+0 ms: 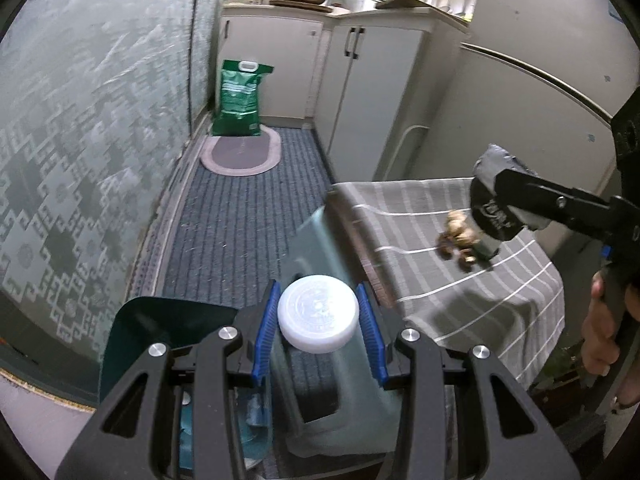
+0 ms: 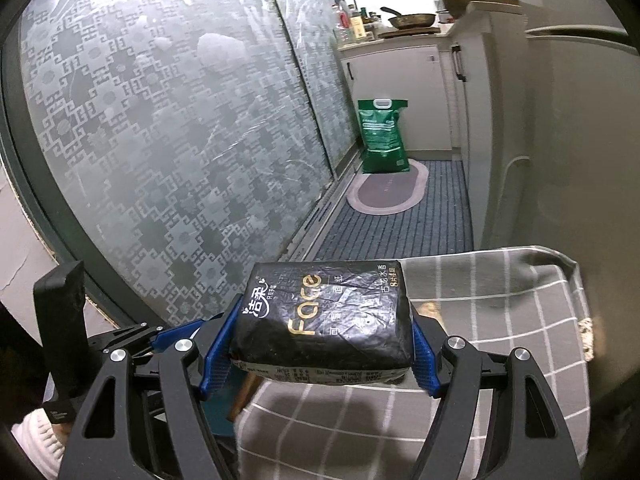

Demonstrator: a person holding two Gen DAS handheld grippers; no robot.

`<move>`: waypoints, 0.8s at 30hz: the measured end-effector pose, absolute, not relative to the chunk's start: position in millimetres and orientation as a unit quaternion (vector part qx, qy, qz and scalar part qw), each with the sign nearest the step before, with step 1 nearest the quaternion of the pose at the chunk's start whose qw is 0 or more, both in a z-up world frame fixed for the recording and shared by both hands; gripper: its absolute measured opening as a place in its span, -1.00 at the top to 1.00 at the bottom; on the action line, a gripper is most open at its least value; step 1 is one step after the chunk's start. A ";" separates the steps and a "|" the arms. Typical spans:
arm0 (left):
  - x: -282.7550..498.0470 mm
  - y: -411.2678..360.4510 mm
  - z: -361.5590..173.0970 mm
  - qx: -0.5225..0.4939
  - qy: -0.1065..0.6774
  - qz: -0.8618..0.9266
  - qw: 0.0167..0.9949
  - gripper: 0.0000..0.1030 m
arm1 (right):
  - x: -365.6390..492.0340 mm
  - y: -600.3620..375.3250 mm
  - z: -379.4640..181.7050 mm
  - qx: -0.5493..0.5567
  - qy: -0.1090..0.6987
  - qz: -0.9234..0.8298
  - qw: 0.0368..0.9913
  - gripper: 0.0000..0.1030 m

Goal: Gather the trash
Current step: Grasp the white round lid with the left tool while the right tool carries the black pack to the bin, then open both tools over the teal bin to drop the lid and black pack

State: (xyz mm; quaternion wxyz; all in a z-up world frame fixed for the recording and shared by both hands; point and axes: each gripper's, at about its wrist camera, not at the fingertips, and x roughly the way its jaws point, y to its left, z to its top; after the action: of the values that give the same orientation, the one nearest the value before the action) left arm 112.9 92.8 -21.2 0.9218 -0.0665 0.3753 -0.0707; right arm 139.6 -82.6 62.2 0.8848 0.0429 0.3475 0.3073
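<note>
Left tongs (image 1: 318, 314) clamped a white jar lid (image 1: 318, 312); right tongs (image 2: 322, 342) gripped a black tissue pack (image 2: 324, 316) above the checked-cloth counter (image 2: 500, 300), nutshells (image 1: 460, 236) near its far edge.

A grey checked tablecloth (image 1: 460, 248) carries brownish scraps (image 1: 458, 236); carpet (image 1: 240, 216) covers the floor.

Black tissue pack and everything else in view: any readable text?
"Face": gold letters on the black plastic tissue pack held in the right tongs.
"洁柔": white, same pack.
"8片4层": pack's far edge, uncertain.
Green floor bag: print too small.
White round lid: embossing unreadable.
</note>
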 end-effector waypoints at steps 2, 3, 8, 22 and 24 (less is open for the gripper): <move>111.2 104.3 -26.0 -0.071 0.380 -0.062 0.920 0.19 | 138.8 -73.7 60.8 0.039 0.350 0.313 0.882 -0.43; 110.2 109.3 -28.7 -0.072 0.382 -0.058 0.920 0.19 | 138.0 -67.9 60.2 0.036 0.351 0.316 0.881 -0.43; 106.0 132.6 -44.1 -0.076 0.399 -0.040 0.913 0.19 | 134.4 -42.5 59.7 0.026 0.354 0.330 0.875 -0.43; 98.1 169.0 -101.1 -0.075 0.468 -0.020 0.880 0.19 | 124.2 19.5 55.0 -0.001 0.363 0.363 0.858 -0.43; 98.6 171.9 -105.8 -0.078 0.476 -0.024 0.876 0.16 | 123.3 26.5 53.7 -0.005 0.365 0.366 0.856 -0.43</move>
State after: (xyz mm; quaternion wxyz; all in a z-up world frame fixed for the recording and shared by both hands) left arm 98.6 171.9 -105.8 0.8756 -0.0777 0.4761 -0.0238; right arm 123.3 26.5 53.7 0.8560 -0.0045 0.3653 0.3657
